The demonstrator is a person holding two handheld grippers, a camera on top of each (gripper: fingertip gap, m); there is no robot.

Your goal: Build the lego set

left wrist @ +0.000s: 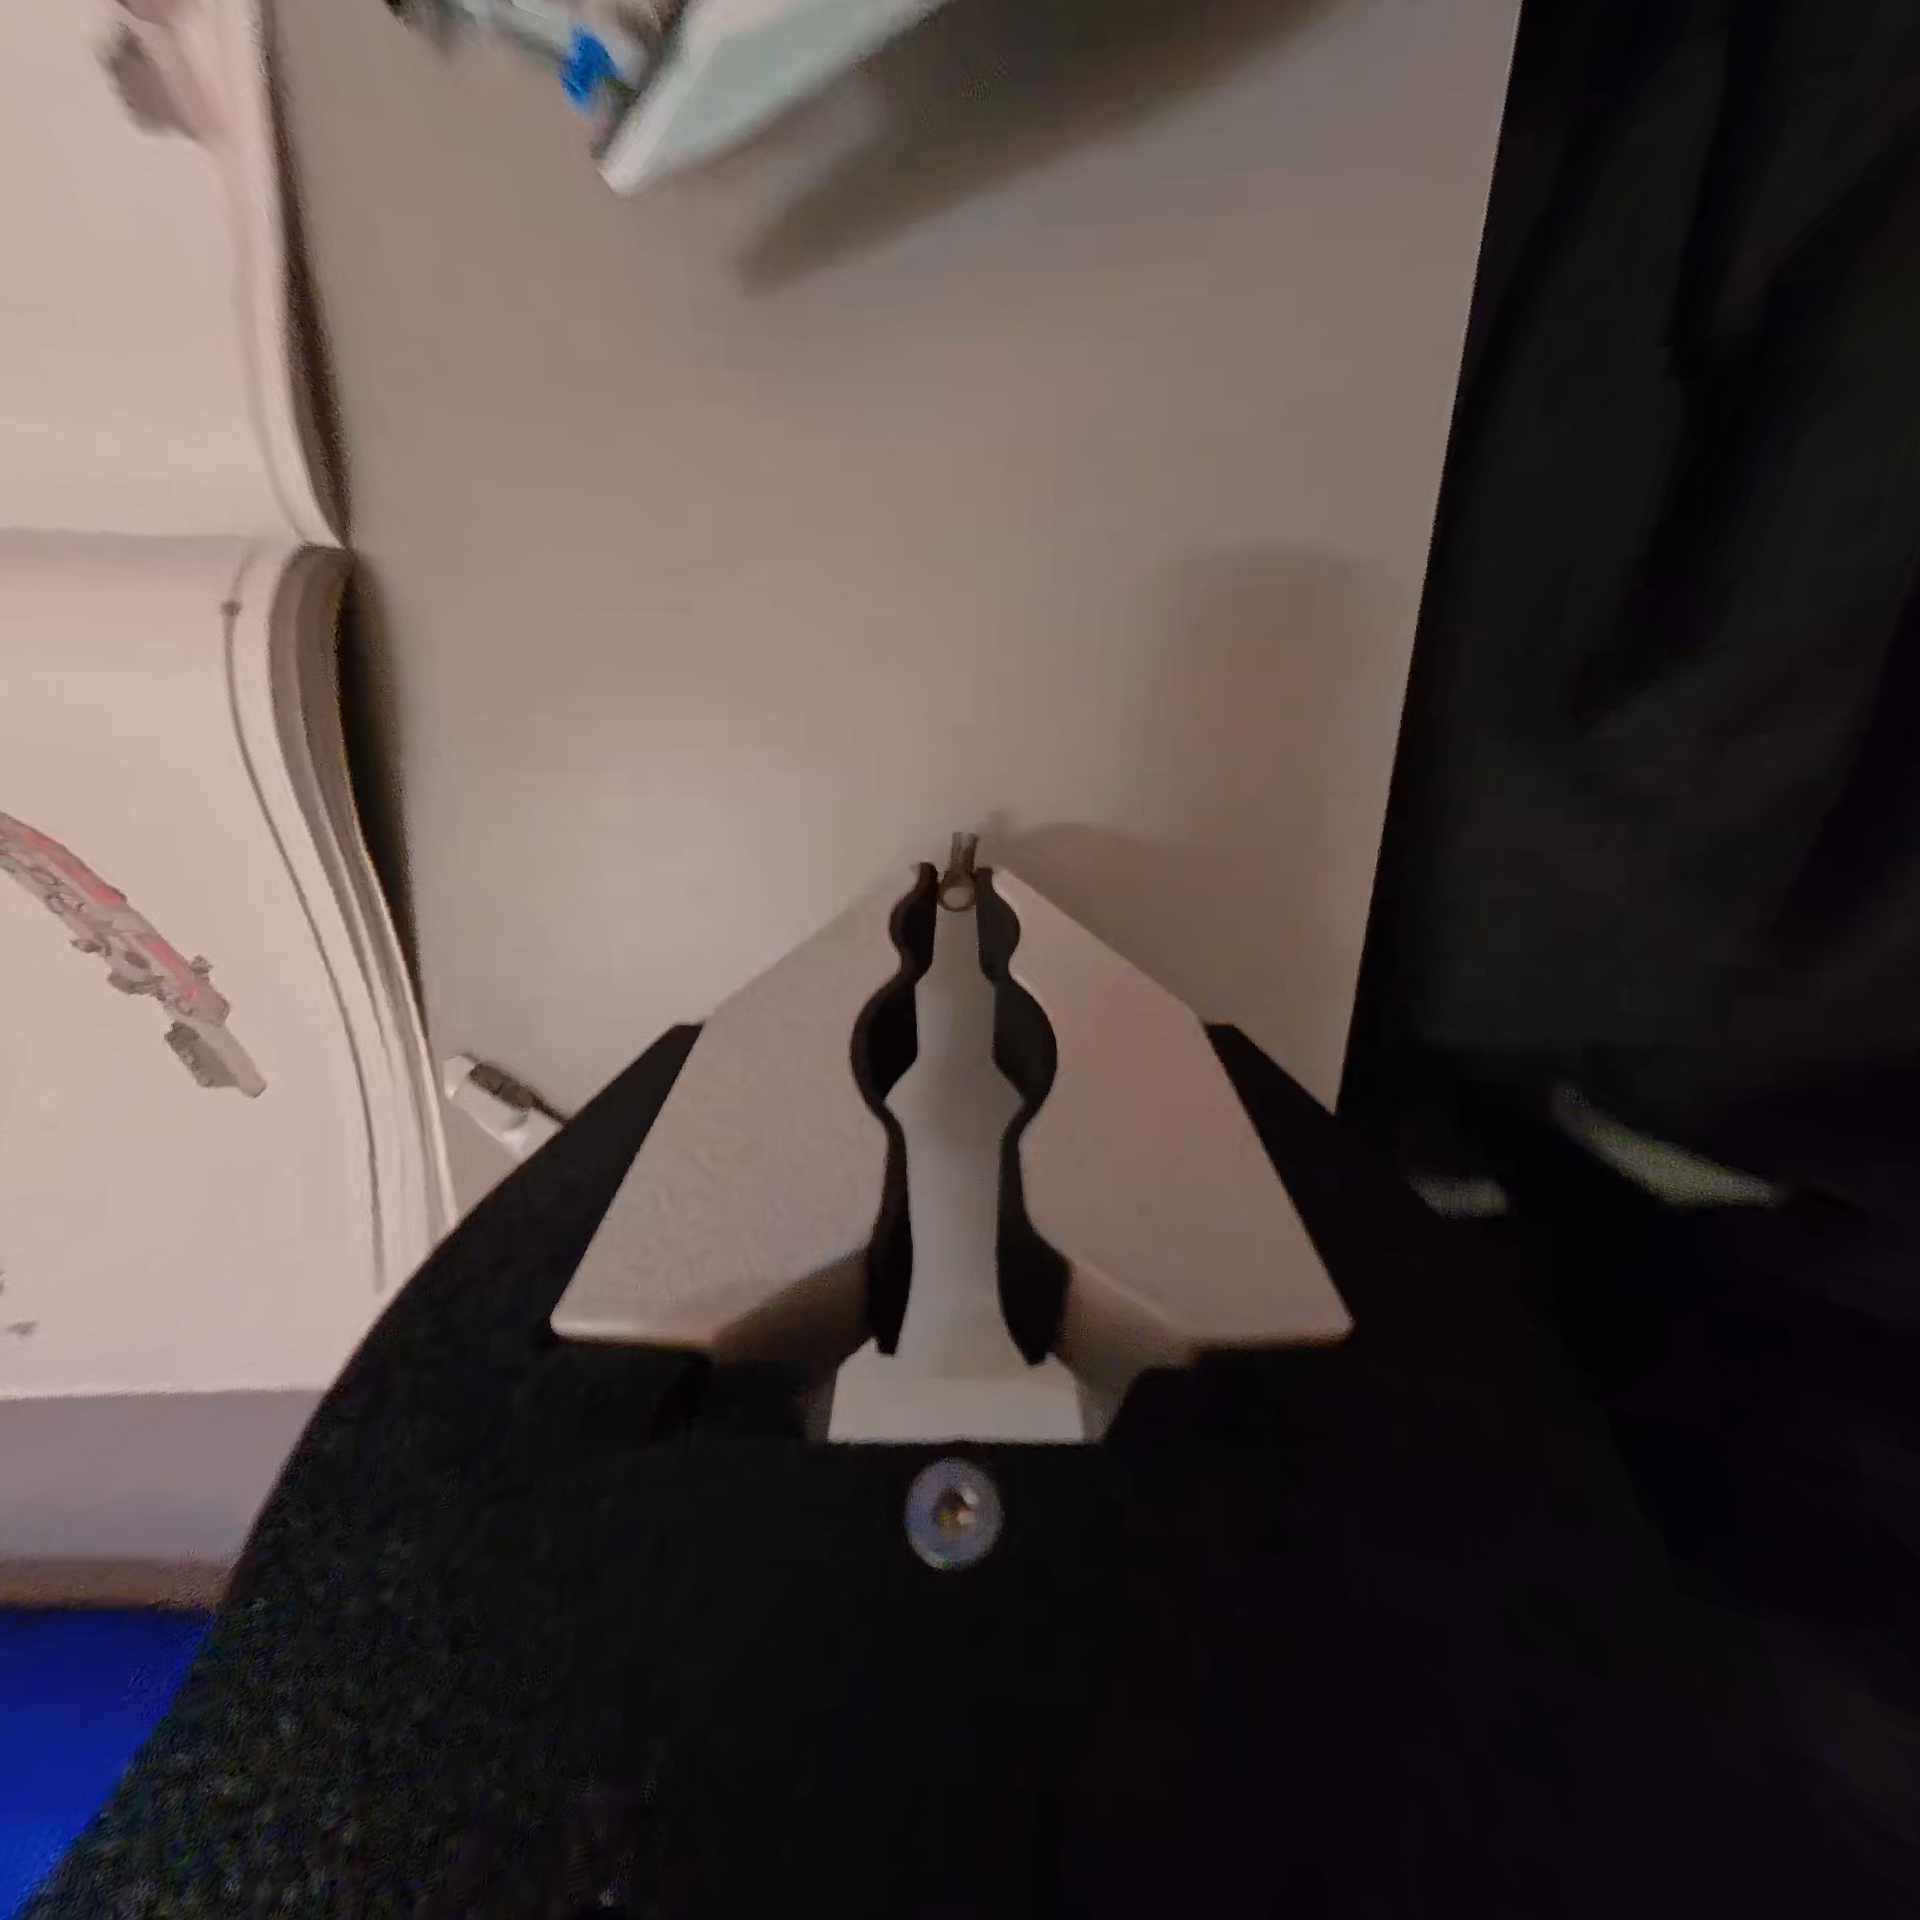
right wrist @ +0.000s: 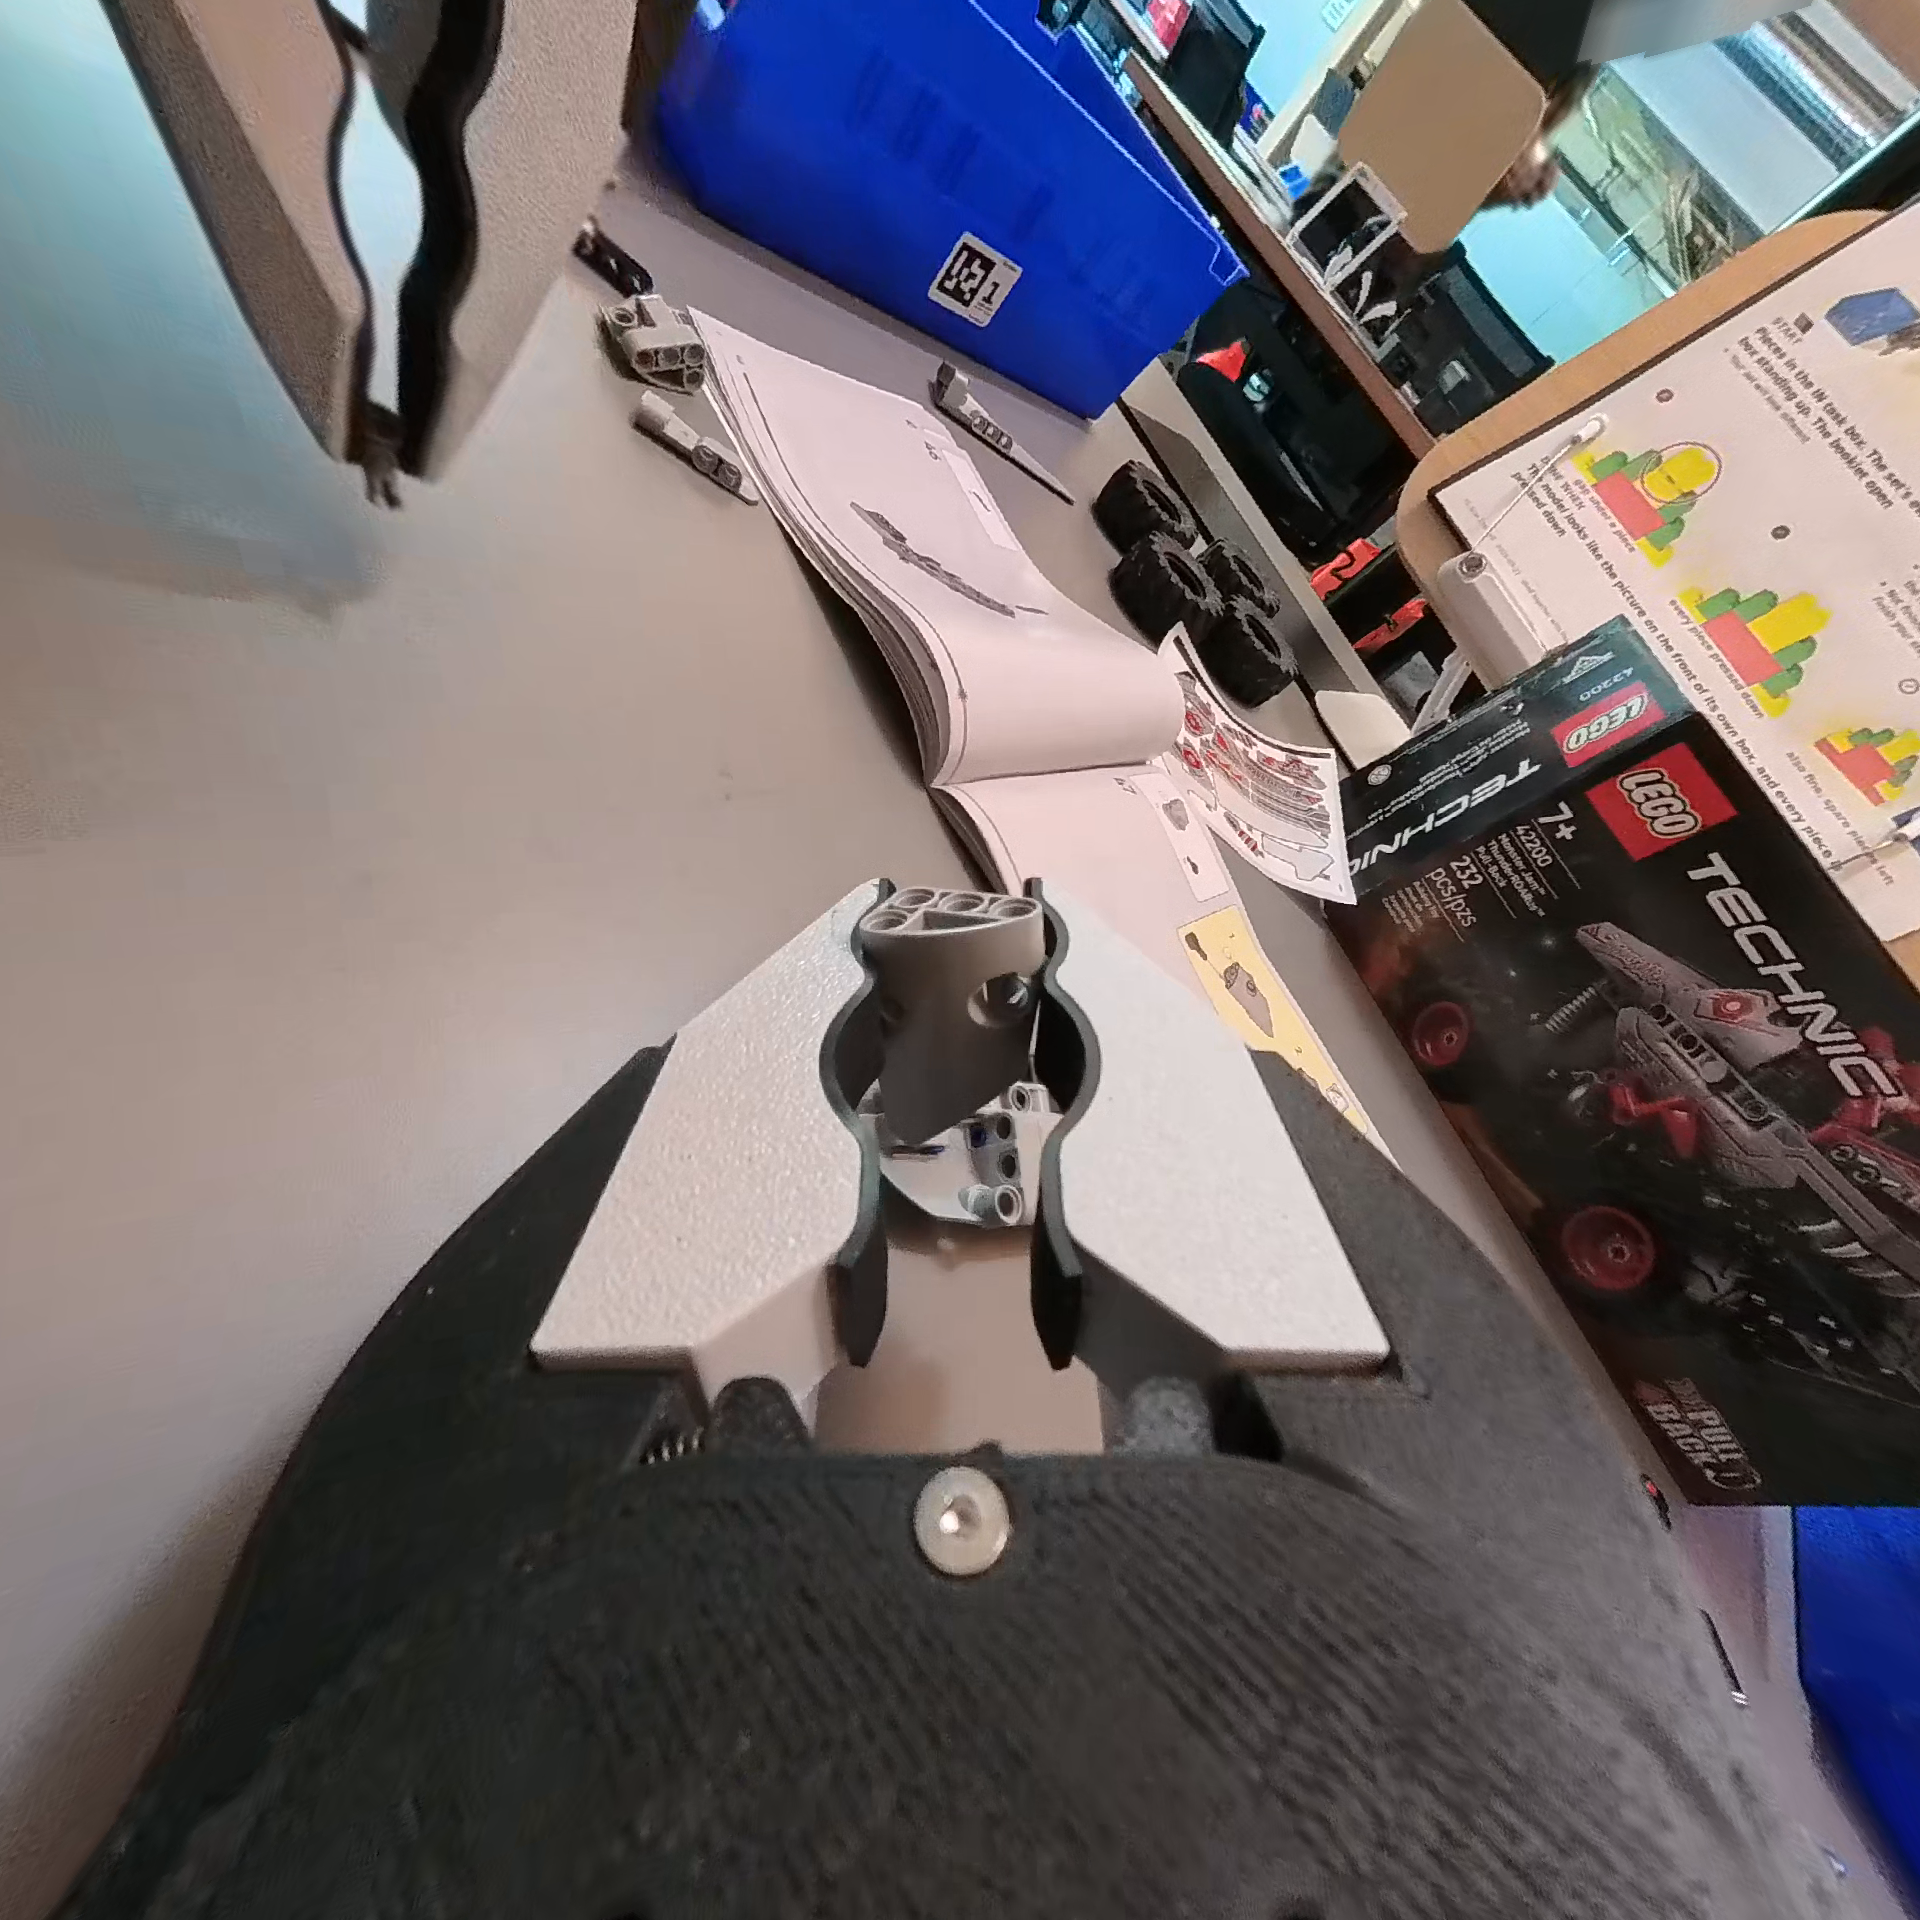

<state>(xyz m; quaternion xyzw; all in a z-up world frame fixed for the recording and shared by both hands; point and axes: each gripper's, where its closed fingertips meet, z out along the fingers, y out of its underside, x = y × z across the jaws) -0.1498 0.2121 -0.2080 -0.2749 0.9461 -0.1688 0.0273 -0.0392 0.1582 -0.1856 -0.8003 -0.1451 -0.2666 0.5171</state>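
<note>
My right gripper (right wrist: pixel 951 914) is shut on a grey Technic assembly (right wrist: pixel 935 997), a dark grey angled beam with light grey parts behind it, held above the grey table (right wrist: pixel 468 831). My left gripper (left wrist: pixel 956 883) is shut on a small grey pin-like piece (left wrist: pixel 958 860) that sticks out of its tips, close over the table. In the right wrist view the left gripper (right wrist: pixel 379 457) hangs at the upper left. In the left wrist view the right gripper (left wrist: pixel 748 83) is a blur at the top, with a blue bit (left wrist: pixel 584 68) showing.
An open instruction booklet (right wrist: pixel 935 582) lies mid-table, also in the left wrist view (left wrist: pixel 135 727). Loose grey pieces (right wrist: pixel 655 332) lie beside it. A blue bin (right wrist: pixel 935 156) stands behind. Black tyres (right wrist: pixel 1195 582), a sticker sheet (right wrist: pixel 1257 810), the set's box (right wrist: pixel 1662 1091) and a board (right wrist: pixel 1714 499) are at the right. My hands' fingertips stand some 12 centimetres from each other.
</note>
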